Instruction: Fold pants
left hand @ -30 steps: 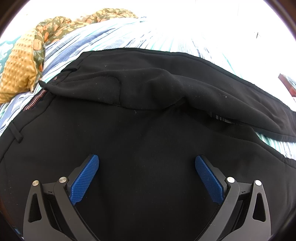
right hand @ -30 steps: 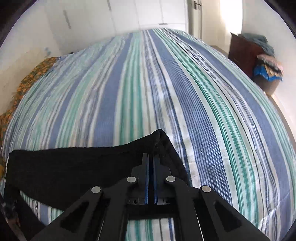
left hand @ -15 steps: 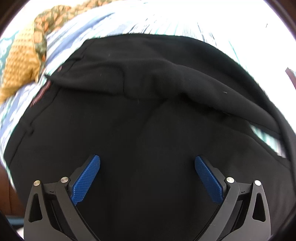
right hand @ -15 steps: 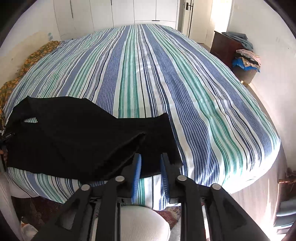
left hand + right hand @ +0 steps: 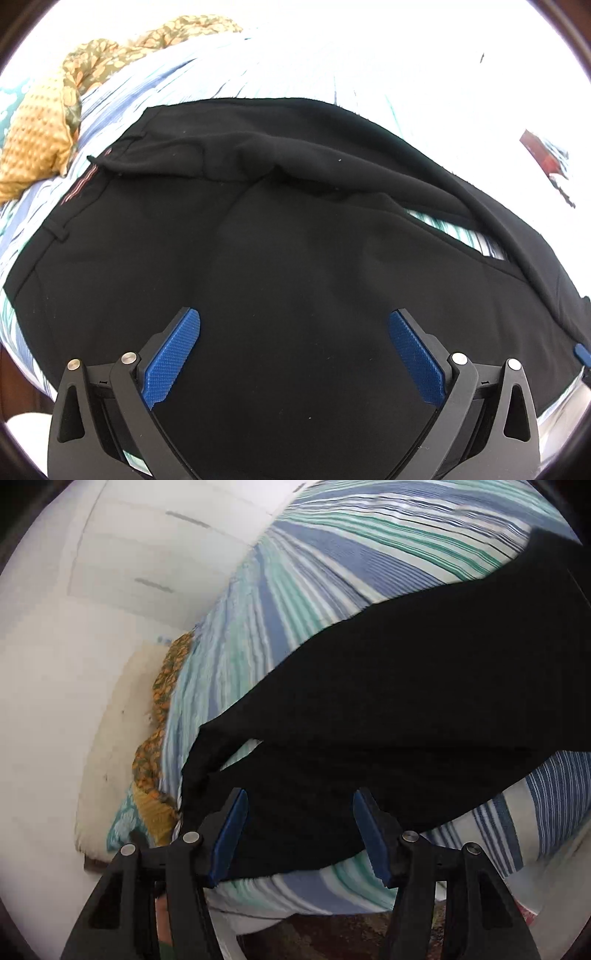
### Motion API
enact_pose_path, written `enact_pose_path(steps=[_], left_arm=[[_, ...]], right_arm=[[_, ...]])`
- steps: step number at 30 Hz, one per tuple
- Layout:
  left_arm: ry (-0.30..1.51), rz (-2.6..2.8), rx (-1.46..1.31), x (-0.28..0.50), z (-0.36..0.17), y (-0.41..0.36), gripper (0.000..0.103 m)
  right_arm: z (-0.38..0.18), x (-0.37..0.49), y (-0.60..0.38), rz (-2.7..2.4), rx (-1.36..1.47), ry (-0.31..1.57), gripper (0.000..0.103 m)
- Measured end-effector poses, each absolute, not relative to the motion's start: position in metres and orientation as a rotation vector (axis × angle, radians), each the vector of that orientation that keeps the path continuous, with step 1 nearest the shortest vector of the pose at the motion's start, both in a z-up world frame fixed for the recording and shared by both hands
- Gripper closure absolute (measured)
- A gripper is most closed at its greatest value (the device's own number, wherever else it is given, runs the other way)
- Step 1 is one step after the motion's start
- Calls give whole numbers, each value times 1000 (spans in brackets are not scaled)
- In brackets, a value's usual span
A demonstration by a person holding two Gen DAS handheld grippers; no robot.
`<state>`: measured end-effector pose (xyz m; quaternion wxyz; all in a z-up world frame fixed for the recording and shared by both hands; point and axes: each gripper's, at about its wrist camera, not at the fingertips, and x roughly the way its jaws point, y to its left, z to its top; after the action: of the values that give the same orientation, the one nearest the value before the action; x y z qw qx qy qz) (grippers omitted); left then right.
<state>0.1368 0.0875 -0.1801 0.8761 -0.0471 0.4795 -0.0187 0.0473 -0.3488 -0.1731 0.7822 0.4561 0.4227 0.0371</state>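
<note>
Now, starting from my left side: my left gripper (image 5: pixel 293 354) hangs over the black pants (image 5: pixel 280 266) with its blue pads (image 5: pixel 173 356) spread wide and nothing between them. The pants lie flat across the striped bed sheet (image 5: pixel 236 70), filling most of that view. At their left end I see the waistband with a belt loop (image 5: pixel 55 232) and a thin reddish stitched strip (image 5: pixel 83 182) along the edge. Further back, a fold of the black cloth lies in a thick ridge over the top of the garment, and on the right a sliver of the striped sheet shows through a gap between two layers. Beyond the waistband, at the far left, a mustard dotted pillow (image 5: pixel 33 136) rests on the bed beside an orange-and-green floral cloth (image 5: pixel 147 40).

Moving right, my right gripper (image 5: pixel 299 836) is also parted, its pads apart and gripping nothing, hovering at the near edge of the pants (image 5: pixel 406 709). From here the dark cloth runs diagonally over the sheet (image 5: pixel 332 554), reaching up toward the right edge. The view is tilted and somewhat blurred. White cupboard doors (image 5: pixel 140 550) stand behind the bed, and the floral cloth (image 5: pixel 162 690) lies along the bed's far side.
</note>
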Motion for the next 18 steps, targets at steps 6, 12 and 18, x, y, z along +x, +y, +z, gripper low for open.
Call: enact_pose_path(steps=[6, 12, 18], left_arm=[[1015, -21, -85, 146, -187, 87, 1], [1058, -148, -258, 151, -163, 94, 1], [995, -259, -521, 266, -115, 132, 1]], right_arm=[[-197, 32, -390, -256, 1179, 754, 45], [-176, 49, -401, -304, 1038, 709, 98], [-74, 39, -388, -29, 725, 618, 98]])
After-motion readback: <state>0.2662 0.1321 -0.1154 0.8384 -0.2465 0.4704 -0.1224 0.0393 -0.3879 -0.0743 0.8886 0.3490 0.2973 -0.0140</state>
